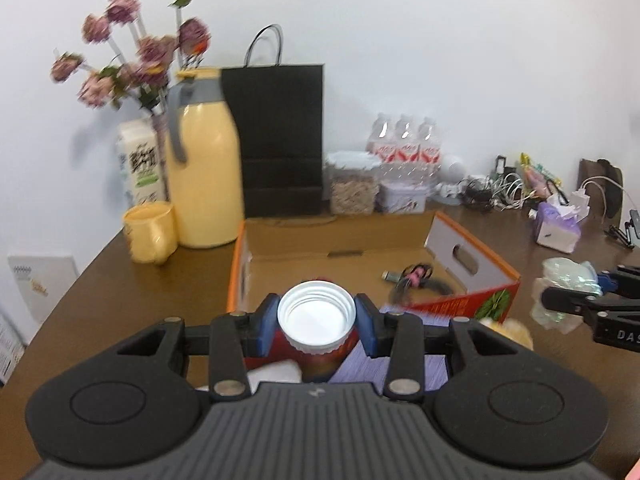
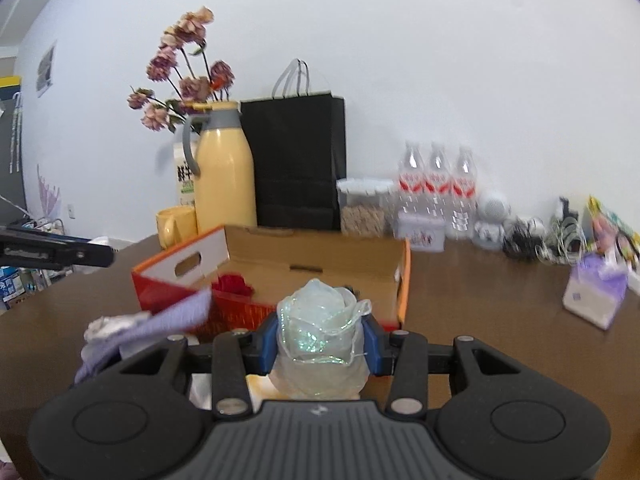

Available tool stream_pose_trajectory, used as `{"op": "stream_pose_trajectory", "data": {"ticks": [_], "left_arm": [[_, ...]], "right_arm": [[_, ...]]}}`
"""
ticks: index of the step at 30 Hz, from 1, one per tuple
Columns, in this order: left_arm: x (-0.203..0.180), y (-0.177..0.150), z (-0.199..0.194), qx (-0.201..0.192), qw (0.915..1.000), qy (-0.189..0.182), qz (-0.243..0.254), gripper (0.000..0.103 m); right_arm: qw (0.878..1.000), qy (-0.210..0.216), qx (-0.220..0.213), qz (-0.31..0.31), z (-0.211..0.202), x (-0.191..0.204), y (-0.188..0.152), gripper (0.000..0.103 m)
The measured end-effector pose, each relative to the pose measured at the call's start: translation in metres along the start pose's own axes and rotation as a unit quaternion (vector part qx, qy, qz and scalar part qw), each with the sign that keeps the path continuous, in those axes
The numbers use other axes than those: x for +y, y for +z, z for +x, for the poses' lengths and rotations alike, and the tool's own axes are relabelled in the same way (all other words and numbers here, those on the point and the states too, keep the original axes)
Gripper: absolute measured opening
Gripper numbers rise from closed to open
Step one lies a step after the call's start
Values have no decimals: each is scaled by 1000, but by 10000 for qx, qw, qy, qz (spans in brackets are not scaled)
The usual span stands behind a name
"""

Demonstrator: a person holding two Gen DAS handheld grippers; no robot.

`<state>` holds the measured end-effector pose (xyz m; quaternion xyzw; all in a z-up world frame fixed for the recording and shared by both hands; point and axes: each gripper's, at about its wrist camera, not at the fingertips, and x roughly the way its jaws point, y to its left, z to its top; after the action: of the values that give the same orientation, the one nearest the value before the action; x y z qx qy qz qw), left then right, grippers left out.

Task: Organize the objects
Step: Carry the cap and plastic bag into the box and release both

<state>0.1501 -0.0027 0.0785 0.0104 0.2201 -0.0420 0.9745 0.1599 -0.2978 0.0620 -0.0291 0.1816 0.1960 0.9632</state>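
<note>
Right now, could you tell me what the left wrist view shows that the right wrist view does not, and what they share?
Only the left wrist view shows the left gripper clamped on a white-capped bottle, and a cable lying inside the box.

Only the right wrist view shows the right gripper closed on a crumpled clear plastic bundle from behind, and a white robot toy.

Both show the open cardboard box, yellow thermos, yellow mug, black paper bag and water bottles.

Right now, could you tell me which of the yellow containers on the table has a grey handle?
The tall yellow jug; the small yellow mug beside it has a yellow handle.
</note>
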Motion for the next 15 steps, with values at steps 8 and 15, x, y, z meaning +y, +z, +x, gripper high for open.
{"op": "stream_pose_trajectory", "data": {"ticks": [8,15], "left_arm": [[-16,35,46,70,9999,-94,20,41],[-20,43,104,505,9986,56,-166,41]], "right_arm": [[9993,123,-315,-184,39,5,44,41],[9998,155,-71,-94,104,2,61,41]]}}
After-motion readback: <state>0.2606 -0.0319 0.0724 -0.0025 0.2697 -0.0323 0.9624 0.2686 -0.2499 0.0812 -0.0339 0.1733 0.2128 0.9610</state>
